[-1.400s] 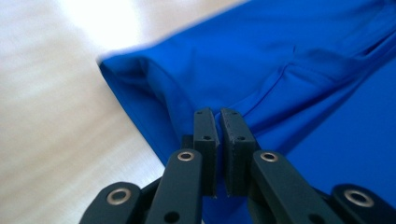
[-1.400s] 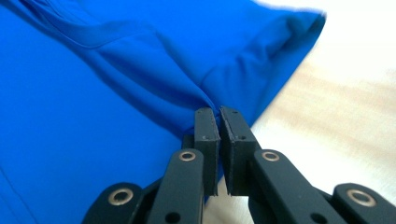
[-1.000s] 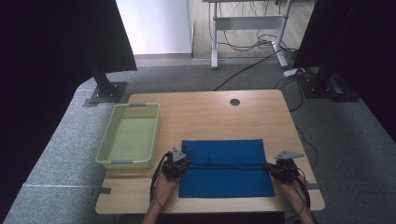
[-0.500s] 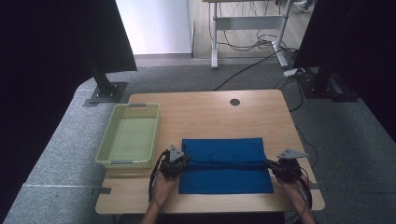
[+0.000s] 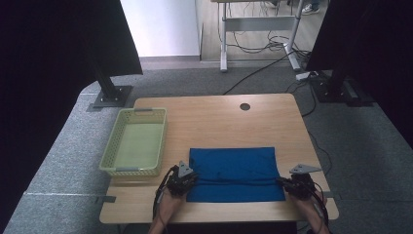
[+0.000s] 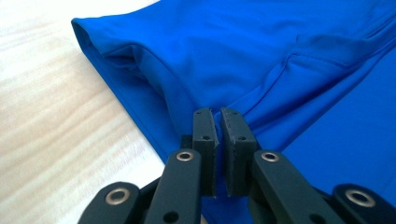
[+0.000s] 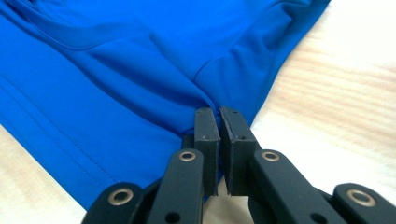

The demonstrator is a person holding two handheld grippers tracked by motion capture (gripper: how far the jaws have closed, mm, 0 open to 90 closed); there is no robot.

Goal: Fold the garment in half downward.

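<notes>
Blue cloth (image 5: 236, 173) lies flat on the table (image 5: 219, 117), stretched between the left gripper (image 5: 184, 181) and right gripper (image 5: 298, 184), each clamped on a side edge. Since a second ago the pinched fold has crept slightly forward, so the folding is underway.

A cloth (image 5: 234, 171) lies flat on the table (image 5: 219, 117), toward the near edge and a little right of the middle. To its left, near it, a basket (image 5: 135, 168) sits along the table's left side. Behind the cloth, near the far edge, there is a round hole (image 5: 245, 107) in the tabletop. The left gripper (image 5: 184, 181) sits at the cloth's near left edge, the right gripper (image 5: 287, 183) at its near right edge, the cloth between them.
</notes>
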